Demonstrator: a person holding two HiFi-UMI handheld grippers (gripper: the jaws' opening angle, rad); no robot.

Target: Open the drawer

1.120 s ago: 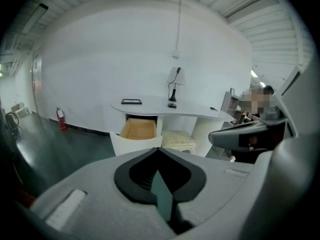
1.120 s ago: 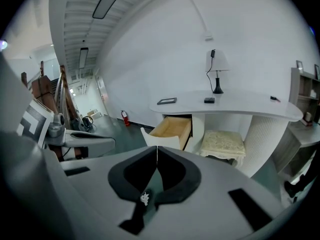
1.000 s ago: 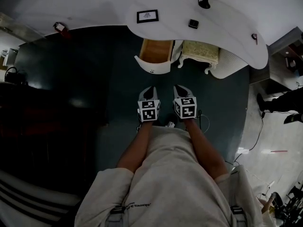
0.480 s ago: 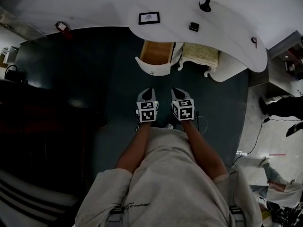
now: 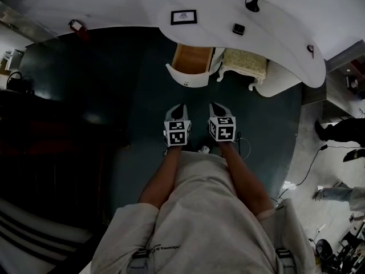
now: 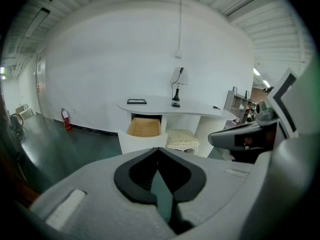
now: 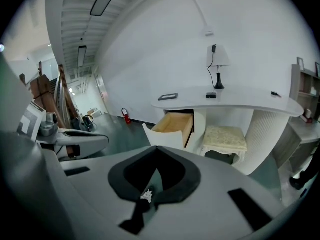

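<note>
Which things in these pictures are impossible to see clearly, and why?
Back of the drawer: head view, the desk covers it.
Print in the picture frame: every view, too small.
Small black object on desk: every view, too small.
Person at right: head view, cut by edge.
</note>
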